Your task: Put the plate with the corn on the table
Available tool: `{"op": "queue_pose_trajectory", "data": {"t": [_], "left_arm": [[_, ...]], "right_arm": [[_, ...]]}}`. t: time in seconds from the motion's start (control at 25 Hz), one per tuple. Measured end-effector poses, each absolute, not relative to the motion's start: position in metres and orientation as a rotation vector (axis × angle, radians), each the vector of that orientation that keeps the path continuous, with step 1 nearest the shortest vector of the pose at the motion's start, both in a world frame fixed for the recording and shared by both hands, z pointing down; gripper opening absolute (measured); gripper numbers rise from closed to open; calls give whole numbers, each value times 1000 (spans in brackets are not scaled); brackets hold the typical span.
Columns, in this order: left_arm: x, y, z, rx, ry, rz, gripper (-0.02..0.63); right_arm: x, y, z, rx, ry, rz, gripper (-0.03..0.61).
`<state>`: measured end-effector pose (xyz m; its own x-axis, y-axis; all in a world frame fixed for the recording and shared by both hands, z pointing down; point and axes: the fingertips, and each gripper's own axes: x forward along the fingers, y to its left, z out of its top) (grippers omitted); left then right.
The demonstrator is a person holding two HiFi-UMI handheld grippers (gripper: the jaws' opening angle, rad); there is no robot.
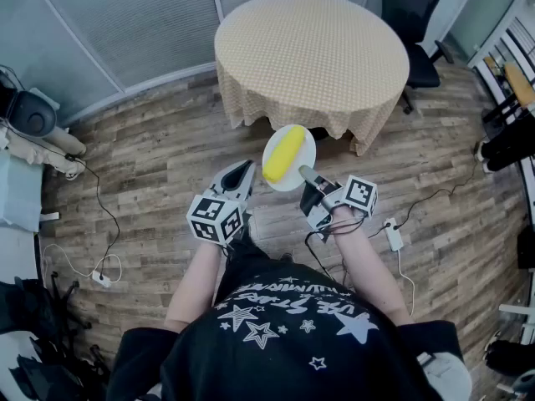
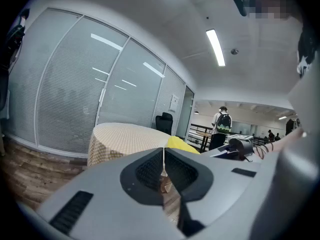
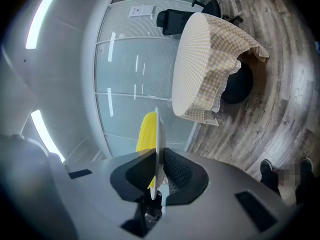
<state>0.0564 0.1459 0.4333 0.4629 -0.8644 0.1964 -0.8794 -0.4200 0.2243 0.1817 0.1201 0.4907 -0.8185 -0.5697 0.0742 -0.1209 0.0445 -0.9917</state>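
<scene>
1. the right claw [image 3: 156, 160] is pinched down narrow on the rim of the white plate [image 3: 157, 134], which shows edge-on between its pads; taking the rim keeps the pads off the food
2. the left claw [image 2: 163, 156] is closed just as far, and the thin white sliver between its pads looks to be the plate's opposite rim, though that line is too fine to be sure; in the head view its tip meets the plate's left edge
3. a hold from both sides is probably there to keep the plate level, since the corn [image 1: 284, 154] lies loose along it and would roll at any tilt
4. the plate is in the air in front of the person, over the wooden floor [image 1: 167, 157], just short of the near edge of the round tabletop [image 1: 311, 53] and touching nothing else
5. this reads as the carry, with the setting down not yet done: the plate has to go forward over the checked cloth [image 1: 355, 128] and land flat before either claw lets go; the hanging cloth edge could snag the rim if it comes in low
</scene>
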Motion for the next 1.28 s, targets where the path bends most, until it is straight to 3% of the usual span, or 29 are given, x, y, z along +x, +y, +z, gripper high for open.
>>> {"op": "queue_pose_trajectory", "data": {"t": [0.96, 1.28], "left_arm": [[57, 139, 432, 2444, -1470, 75, 15], [28, 125, 444, 2437, -1428, 77, 15]], "right_arm": [[178, 119, 482, -693, 2055, -1771, 43], [155, 105, 488, -725, 2009, -1767, 43]]}}
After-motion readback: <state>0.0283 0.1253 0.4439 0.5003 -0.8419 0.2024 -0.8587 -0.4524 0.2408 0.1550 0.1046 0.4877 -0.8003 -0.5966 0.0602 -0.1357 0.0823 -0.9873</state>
